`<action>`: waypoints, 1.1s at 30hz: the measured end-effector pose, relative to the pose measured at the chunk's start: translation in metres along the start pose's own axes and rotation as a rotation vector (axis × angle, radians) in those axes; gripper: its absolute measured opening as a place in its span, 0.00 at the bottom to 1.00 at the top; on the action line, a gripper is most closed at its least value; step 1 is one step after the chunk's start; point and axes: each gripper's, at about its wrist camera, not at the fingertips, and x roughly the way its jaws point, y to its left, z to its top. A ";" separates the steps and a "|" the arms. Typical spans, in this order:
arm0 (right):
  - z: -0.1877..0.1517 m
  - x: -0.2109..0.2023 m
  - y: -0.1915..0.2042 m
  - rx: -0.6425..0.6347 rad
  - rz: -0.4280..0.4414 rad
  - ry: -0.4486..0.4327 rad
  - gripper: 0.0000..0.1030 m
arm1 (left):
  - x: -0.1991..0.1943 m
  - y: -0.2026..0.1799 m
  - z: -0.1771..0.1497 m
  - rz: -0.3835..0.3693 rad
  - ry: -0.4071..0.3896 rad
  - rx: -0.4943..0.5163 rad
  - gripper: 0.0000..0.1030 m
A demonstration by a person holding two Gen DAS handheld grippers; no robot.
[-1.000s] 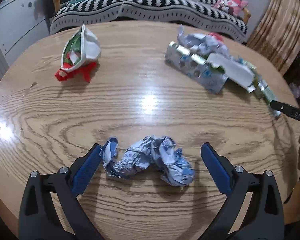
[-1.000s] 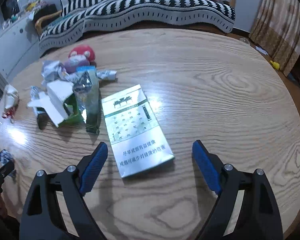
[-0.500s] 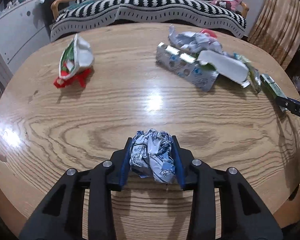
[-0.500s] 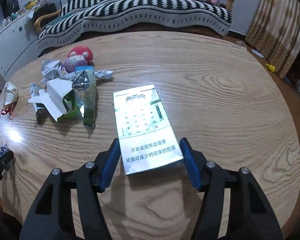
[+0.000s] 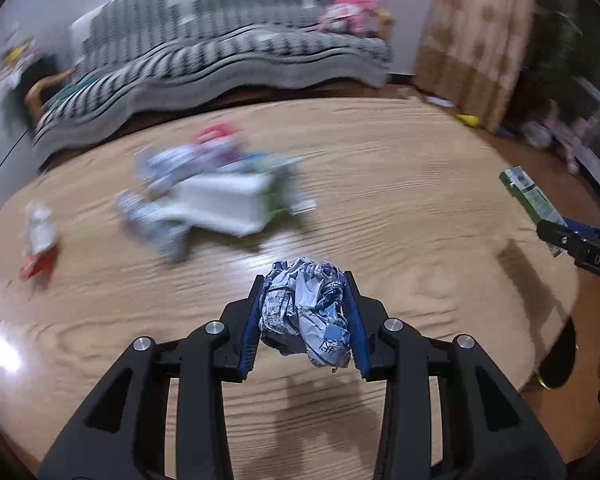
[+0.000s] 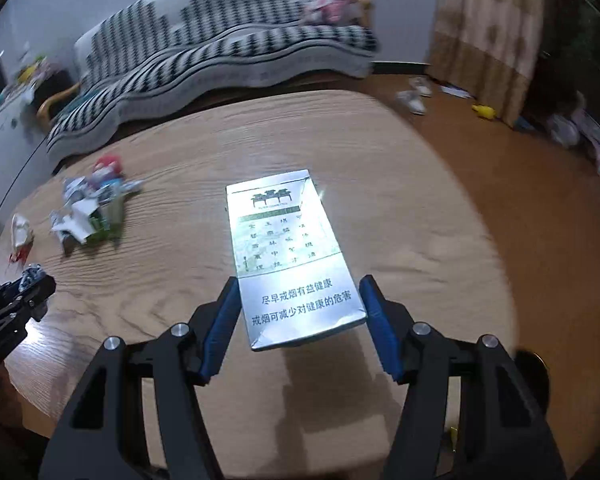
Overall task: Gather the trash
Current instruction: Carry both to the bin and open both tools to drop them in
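My left gripper (image 5: pixel 305 316) is shut on a crumpled blue-and-white wrapper (image 5: pixel 306 312) and holds it lifted above the round wooden table (image 5: pixel 400 208). My right gripper (image 6: pixel 298 312) is shut on a flat silver-and-green carton (image 6: pixel 288 252), also raised off the table. The carton's edge (image 5: pixel 530 196) and the right gripper's tip show at the right of the left wrist view. The left gripper with its wrapper (image 6: pixel 32 274) shows at the left edge of the right wrist view.
A blurred pile of wrappers and a white box (image 5: pixel 216 196) lies mid-table, with a red-and-white bag (image 5: pixel 40 240) at the far left. A striped sofa (image 6: pixel 204 64) stands behind the table. A curtain (image 6: pixel 488 36) and small things on the floor are to the right.
Both grippers closed on their trash a second ago, then lifted it off the table and swung right, so the pile has slid left in both views.
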 end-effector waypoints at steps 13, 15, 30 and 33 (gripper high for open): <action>-0.104 -0.077 -0.233 0.366 -0.234 -0.001 0.58 | 0.019 -0.258 -0.008 -0.339 -0.013 0.256 0.36; -0.121 -0.081 -0.256 0.409 -0.259 0.016 0.58 | 0.021 -0.292 -0.020 -0.379 -0.007 0.295 0.36; -0.212 -0.070 -0.351 0.604 -0.280 0.188 0.58 | 0.047 -0.416 -0.076 -0.528 0.100 0.420 0.36; -0.214 -0.070 -0.354 0.611 -0.278 0.187 0.58 | 0.053 -0.426 -0.079 -0.534 0.112 0.432 0.36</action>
